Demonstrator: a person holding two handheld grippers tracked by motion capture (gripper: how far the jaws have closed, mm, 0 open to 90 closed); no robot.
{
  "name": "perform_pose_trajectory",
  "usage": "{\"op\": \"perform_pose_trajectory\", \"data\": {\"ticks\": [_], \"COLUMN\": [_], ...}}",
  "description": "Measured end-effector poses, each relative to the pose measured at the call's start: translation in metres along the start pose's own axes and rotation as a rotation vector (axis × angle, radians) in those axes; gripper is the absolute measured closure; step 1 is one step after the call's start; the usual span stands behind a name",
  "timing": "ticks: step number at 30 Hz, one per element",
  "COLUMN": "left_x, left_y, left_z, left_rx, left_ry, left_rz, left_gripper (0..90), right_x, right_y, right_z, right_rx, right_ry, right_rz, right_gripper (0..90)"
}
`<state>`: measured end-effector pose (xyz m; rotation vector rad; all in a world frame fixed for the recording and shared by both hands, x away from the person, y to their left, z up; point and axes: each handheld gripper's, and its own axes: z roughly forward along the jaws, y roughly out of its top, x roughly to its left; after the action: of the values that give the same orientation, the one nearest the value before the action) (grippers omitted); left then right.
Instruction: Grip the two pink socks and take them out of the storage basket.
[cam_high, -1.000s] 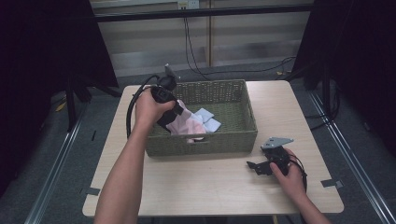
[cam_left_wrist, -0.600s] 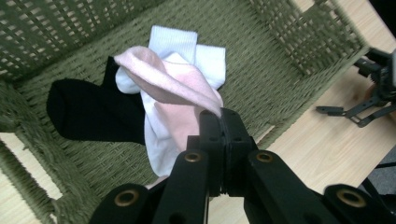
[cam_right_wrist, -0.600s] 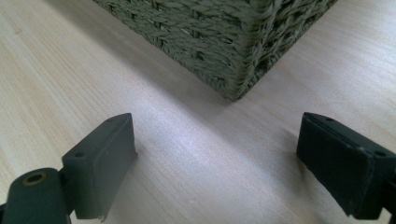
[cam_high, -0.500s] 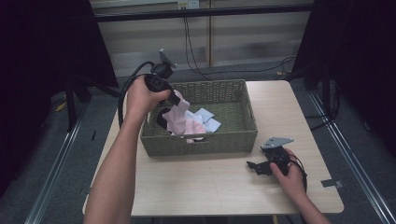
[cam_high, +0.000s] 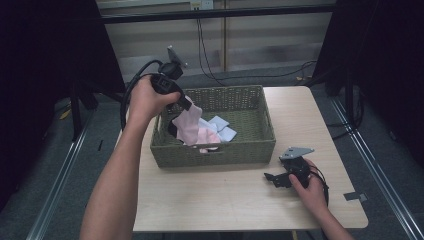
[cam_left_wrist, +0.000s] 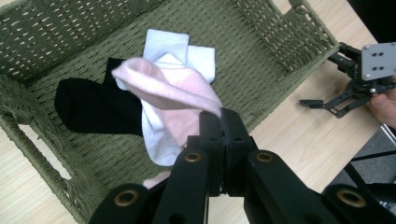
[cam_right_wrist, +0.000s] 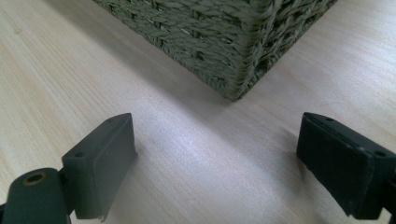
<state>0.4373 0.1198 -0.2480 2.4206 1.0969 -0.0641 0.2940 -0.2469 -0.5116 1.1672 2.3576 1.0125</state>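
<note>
Since the earlier frames the left gripper (cam_high: 181, 102) has been rising and drawing back toward the basket's left rim, carrying a pink sock (cam_high: 189, 125) up out of the pile, so the sock is now hanging above the basket floor rather than lying on it.

The table (cam_high: 215, 200) is carrying a green woven basket (cam_high: 260, 117), which is sitting toward the far edge, a little left of the middle. The person's left forearm (cam_high: 115, 185) is reaching up from the near left corner, the hand gripping the left gripper over the basket's left rim. Its jaws are pressing together on the pink sock (cam_left_wrist: 163, 91), pinching the fabric at the tips while the rest is drooping below them.

On the basket floor a black sock (cam_left_wrist: 93, 109) is lying beside the handle cutout in one wall, and white socks (cam_left_wrist: 180, 49) are lying just beside it, partly under the hanging pink one.

The right gripper (cam_high: 280, 179) is resting on the table near the near right corner, just clear of the basket's corner (cam_right_wrist: 233, 70). Its jaws are standing spread wide apart, with bare tabletop between them.
</note>
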Motion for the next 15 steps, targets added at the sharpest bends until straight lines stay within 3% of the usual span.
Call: {"op": "perform_pose_trajectory", "data": {"ticks": [15], "left_x": [-0.0095], "left_y": [-0.0094], "left_z": [-0.0087], "left_rx": [0.011], "left_ry": [-0.015], "left_rz": [0.025], "left_gripper": [88.9], "right_x": [-0.0001], "right_y": [-0.0001], "right_z": [0.0001], "right_rx": [-0.002], "right_ry": [0.002], "right_rz": [0.000], "right_gripper": [11.1]}}
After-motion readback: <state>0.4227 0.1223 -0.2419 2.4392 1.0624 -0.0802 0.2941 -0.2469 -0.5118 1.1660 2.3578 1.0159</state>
